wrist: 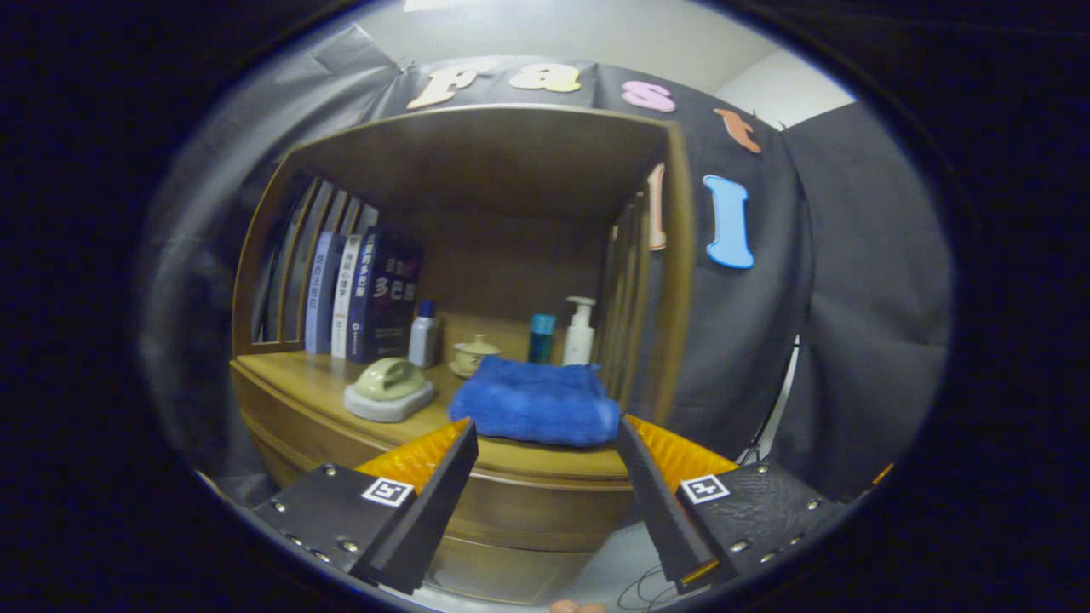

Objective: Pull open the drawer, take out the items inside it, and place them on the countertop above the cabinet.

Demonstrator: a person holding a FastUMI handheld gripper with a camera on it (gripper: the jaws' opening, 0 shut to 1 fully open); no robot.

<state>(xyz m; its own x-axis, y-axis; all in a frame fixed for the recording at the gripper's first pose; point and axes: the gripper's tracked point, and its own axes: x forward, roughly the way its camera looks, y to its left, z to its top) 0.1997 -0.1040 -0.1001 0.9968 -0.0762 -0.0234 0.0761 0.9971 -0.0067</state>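
Tongs (545, 443) spread wide, empty, plush folded blue towel (536, 400) beyond, smooth wooden countertop (324, 379)

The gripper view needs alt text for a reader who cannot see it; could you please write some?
The open gripper hovers in front of a wooden cabinet, with a folded blue towel lying on the countertop just ahead of its fingers. Left of the towel sits a pale green object on a white base; behind stand books, bottles and a small lidded cup.

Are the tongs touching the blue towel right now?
Apart. In the gripper view the tongs are spread open, with the blue towel lying on the countertop just ahead of the fingertips, nothing pressing on the cloth.
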